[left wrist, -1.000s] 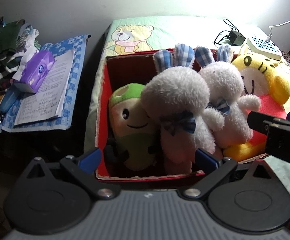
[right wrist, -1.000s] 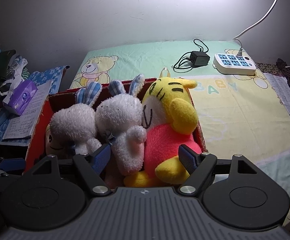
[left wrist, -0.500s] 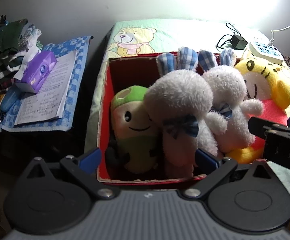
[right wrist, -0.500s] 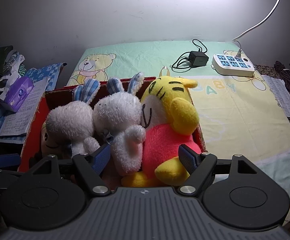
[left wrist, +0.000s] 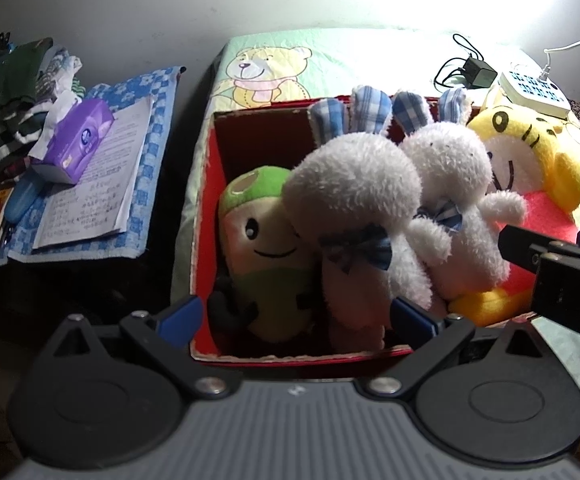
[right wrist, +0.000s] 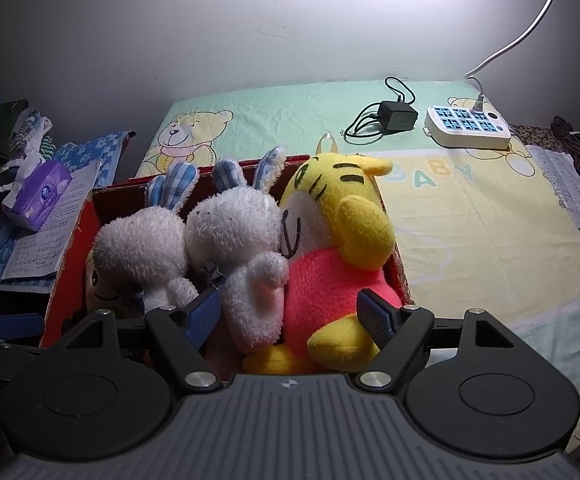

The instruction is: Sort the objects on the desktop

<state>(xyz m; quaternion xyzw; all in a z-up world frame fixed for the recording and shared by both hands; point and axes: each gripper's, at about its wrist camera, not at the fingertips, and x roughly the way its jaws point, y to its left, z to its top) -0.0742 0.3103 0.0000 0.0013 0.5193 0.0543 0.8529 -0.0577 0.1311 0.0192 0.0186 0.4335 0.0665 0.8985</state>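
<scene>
A red cardboard box (left wrist: 205, 216) on the bear-print sheet holds several plush toys. From left to right they are a green plush (left wrist: 261, 248), two white rabbits (left wrist: 354, 196) (left wrist: 446, 168) and a yellow tiger (left wrist: 530, 152). My left gripper (left wrist: 296, 316) hangs open over the box's near edge, in front of the green plush and the first rabbit. My right gripper (right wrist: 290, 314) is open too, near the second rabbit (right wrist: 237, 228) and the tiger (right wrist: 330, 260). Neither holds anything. In the left wrist view the right gripper's body (left wrist: 558, 264) shows at the right edge.
Left of the box, a blue checked cloth carries a purple tissue pack (left wrist: 77, 140), an open notebook (left wrist: 101, 184) and a clothes pile (left wrist: 5, 92). Behind the box lie a black charger (right wrist: 396, 114) and a white power strip (right wrist: 468, 126). Papers (right wrist: 566, 192) lie far right.
Both views drift only slightly. The grippers stay open and the toys in the box have not moved.
</scene>
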